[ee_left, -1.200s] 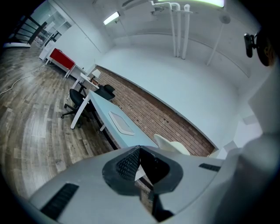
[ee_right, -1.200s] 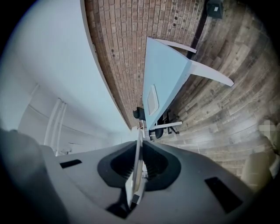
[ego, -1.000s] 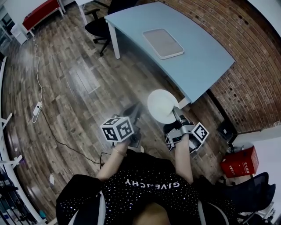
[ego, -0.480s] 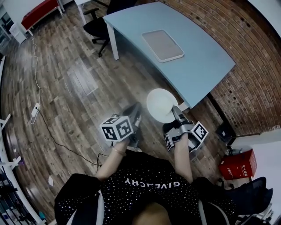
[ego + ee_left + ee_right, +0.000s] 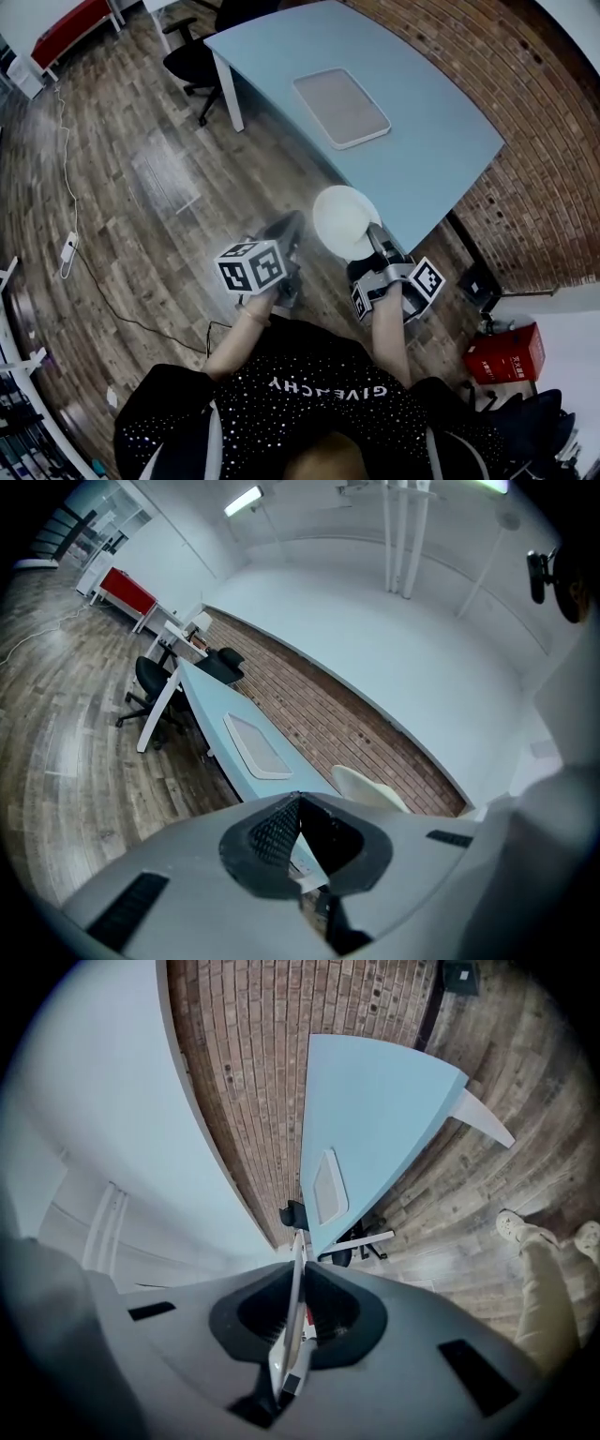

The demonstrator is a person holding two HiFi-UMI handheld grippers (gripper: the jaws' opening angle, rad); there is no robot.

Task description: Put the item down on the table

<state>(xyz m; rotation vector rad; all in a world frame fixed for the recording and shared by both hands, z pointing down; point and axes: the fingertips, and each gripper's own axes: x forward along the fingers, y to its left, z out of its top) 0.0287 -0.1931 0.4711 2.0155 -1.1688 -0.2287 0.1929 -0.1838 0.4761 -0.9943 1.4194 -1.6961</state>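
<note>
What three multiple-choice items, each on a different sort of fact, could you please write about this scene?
1. Where does the tray lie?
A. on the floor
B. on the table
C. on top of the plate

2. What colour is the table top?
A. light blue
B. red
C. black

3. What is the state of the right gripper?
A. open and empty
B. shut on the plate
C. shut with nothing in it

Answers:
1 B: the head view shows the tray flat on the table top.
2 A: the top is light blue in every view.
3 B: the right gripper view shows the plate's rim edge-on between the pressed pads.
</note>
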